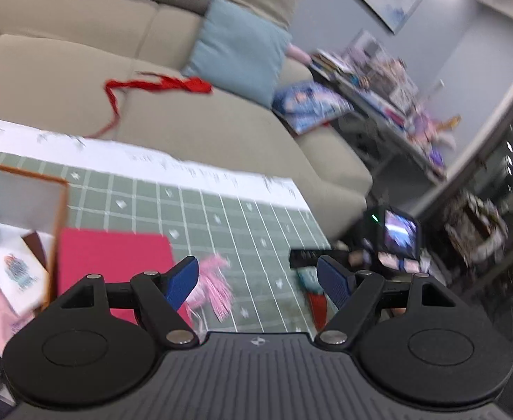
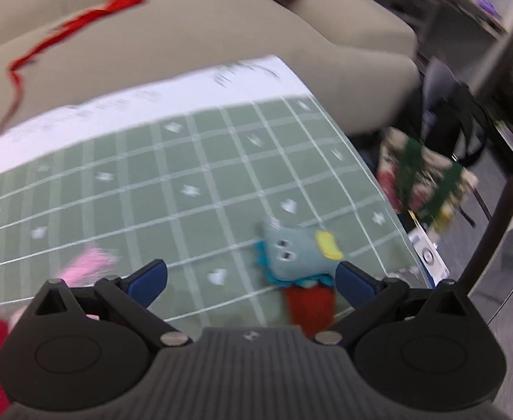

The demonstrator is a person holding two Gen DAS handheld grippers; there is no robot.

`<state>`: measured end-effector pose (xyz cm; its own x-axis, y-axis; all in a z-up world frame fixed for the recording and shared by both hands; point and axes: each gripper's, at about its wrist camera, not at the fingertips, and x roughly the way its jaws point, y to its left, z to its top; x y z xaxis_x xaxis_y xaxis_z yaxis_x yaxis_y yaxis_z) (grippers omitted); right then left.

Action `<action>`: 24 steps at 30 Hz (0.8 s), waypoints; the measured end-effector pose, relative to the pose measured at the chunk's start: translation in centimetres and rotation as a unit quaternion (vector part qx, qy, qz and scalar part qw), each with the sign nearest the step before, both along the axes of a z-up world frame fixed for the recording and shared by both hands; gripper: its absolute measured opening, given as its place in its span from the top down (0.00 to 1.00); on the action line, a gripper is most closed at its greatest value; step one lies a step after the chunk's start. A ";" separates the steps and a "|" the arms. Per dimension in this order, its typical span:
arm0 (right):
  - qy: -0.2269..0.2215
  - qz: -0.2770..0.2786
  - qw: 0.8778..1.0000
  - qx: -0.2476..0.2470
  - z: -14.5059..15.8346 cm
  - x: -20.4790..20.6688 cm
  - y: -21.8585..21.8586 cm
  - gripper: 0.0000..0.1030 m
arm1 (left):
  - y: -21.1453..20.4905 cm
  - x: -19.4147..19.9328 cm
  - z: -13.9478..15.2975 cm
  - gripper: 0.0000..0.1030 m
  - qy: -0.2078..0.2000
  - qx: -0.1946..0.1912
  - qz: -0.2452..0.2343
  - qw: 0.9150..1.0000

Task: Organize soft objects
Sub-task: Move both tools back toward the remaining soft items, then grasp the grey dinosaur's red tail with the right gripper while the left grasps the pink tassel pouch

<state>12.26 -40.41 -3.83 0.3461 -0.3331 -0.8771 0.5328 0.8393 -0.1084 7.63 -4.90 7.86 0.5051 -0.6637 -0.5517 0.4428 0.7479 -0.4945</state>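
Both grippers are angling down over the bench [image 2: 221, 161]: left gripper [image 1: 258, 276] fingers spread empty; right gripper [image 2: 251, 280] fingers spread beside the grey soft toy [image 2: 291, 252], not touching it.

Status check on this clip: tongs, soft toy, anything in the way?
Both tongs open, empty. Grey-blue felt bird toy with yellow beak lies on green grid mat, just ahead of right tongs. Path clear.

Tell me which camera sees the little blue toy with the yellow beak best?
The right wrist view. There the blue toy lies whole on the green mat, eyes and beak plain, just ahead of the open right claw. The left wrist view catches only a blurry scrap of it near the mat's edge.
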 end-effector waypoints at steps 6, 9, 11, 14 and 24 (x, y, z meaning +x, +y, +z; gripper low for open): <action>0.026 -0.026 0.999 -0.006 -4.0 0.2 -1.7 0.04 | -3.5 -0.9 -2.2 0.12 -0.003 0.044 -0.034 0.998; 0.029 -0.028 0.999 0.025 -5.3 0.3 -2.6 0.11 | -5.2 -1.2 -3.2 0.12 0.004 0.063 -0.052 0.997; 0.029 -0.031 0.998 0.040 -6.2 0.3 -3.1 0.17 | -6.4 -1.3 -4.0 0.12 0.009 0.075 -0.065 0.995; 0.023 -0.027 0.999 0.036 -6.7 0.2 -3.3 0.20 | -7.9 -1.3 -5.0 0.12 0.013 0.092 -0.074 0.993; 0.004 0.036 0.999 -0.033 -6.1 -0.9 -1.9 0.68 | -12.2 0.0 -8.4 0.12 0.026 0.139 -0.086 0.986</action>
<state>11.35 -42.31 -9.93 0.3642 -0.3645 -0.8570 0.4705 0.8662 -0.1685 7.65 -17.08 -0.59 0.3650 -0.5557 -0.7470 0.5541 0.7744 -0.3053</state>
